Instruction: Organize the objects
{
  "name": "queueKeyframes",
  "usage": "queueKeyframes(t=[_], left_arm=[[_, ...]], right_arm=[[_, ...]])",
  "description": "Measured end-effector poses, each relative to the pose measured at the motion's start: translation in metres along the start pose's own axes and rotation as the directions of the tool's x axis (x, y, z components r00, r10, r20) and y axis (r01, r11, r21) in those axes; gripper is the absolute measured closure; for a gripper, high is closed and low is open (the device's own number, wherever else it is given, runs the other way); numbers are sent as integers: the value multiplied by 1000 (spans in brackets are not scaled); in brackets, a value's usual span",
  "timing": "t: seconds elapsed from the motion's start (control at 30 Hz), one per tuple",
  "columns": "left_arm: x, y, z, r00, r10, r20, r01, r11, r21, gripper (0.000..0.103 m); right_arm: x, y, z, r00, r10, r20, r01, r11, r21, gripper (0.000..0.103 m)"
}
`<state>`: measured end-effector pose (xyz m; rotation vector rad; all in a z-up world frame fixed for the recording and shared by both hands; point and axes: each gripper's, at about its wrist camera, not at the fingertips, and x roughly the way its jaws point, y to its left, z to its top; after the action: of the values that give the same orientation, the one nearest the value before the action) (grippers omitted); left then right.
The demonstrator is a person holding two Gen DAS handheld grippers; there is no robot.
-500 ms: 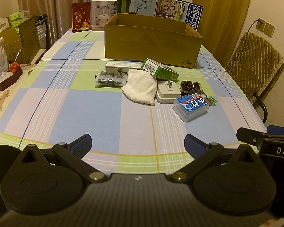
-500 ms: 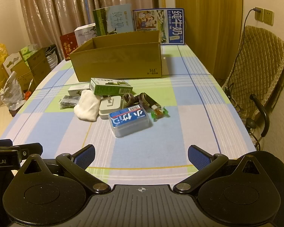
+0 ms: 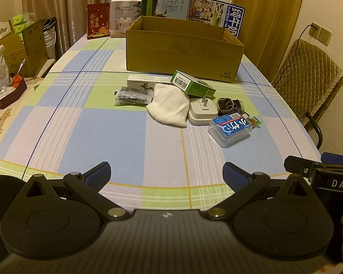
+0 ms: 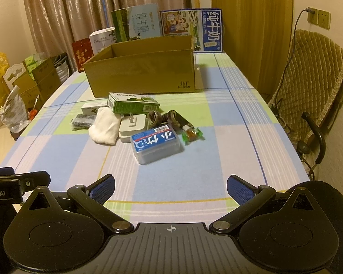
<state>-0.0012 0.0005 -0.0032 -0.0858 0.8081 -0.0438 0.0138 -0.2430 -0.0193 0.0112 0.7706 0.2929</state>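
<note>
A pile of small items lies mid-table in front of an open cardboard box. It holds a green carton, a white cloth, a white charger, a clear case with a blue label, a dark packet, a dark bundle and a green-wrapped candy. My left gripper and right gripper are both open and empty, near the table's front edge, short of the pile.
Milk cartons and other boxes stand behind the cardboard box. A padded chair is at the right. Boxes and bags crowd the left side. The checked tablecloth covers the table.
Both grippers have barely moved; the views are almost the same as before. No object has shifted.
</note>
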Motion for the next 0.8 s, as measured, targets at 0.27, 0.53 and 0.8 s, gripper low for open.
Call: queueKeyframes(t=[0.27, 0.53, 0.8], left_arm=[[-1, 0, 1, 1000, -4, 0, 4, 1000, 3, 1], [4, 1, 5, 1000, -12, 2, 11, 1000, 14, 1], [21, 13, 18, 1000, -25, -14, 25, 1000, -8, 1]], right_arm=[[1, 0, -1, 1000, 10, -8, -11, 1000, -13, 2], [10, 0, -2, 1000, 15, -25, -15, 1000, -10, 2], [32, -1, 8, 999, 17, -38, -18, 1000, -9, 2]])
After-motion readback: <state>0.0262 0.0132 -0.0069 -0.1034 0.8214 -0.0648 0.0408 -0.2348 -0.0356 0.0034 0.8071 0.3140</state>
